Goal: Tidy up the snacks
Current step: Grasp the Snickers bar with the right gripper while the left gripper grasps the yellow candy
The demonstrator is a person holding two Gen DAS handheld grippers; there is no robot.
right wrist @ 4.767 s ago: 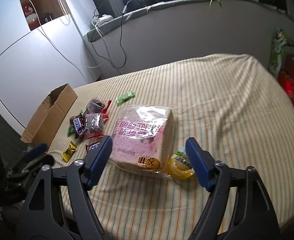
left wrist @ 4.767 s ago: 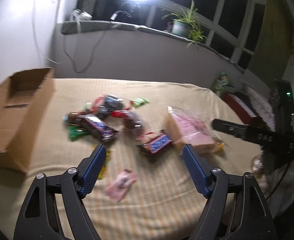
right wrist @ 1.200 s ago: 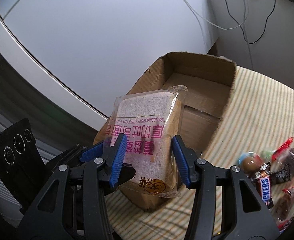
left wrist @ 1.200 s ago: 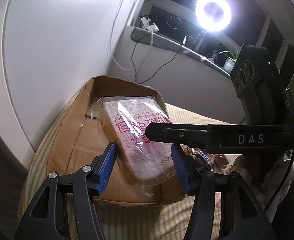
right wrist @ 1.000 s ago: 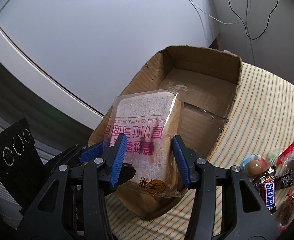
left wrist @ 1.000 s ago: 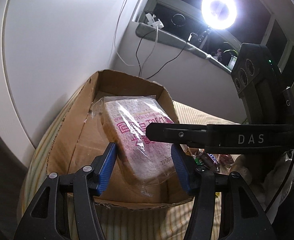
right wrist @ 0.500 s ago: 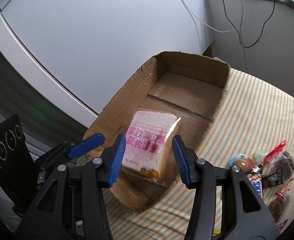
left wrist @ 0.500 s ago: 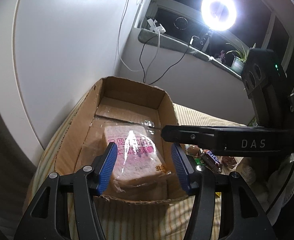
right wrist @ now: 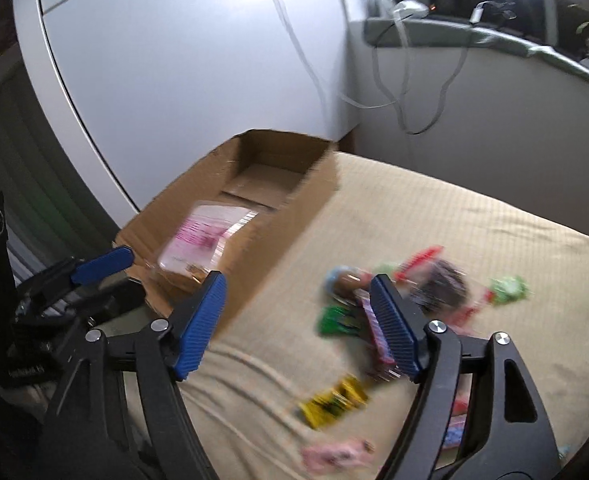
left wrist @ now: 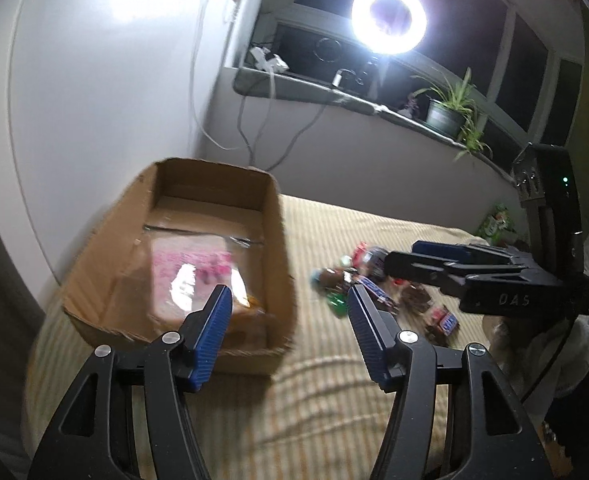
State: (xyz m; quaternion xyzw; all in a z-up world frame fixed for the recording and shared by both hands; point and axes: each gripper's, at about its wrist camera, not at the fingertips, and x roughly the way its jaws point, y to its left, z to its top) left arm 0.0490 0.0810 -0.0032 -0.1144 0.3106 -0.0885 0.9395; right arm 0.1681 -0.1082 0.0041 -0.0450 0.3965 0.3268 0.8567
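The bread bag now lay released inside the cardboard box, both tongs wide and empty, candies beside the box remaining.

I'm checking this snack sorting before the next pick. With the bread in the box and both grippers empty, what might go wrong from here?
The candy pile is tightly clustered, so the right gripper may pinch two wrappers at once. The bread bag fills much of the cardboard box, so heavier snacks dropped in could squash it. The left gripper sits near the box's wall and could nudge it.

A ring light glows above a potted plant.
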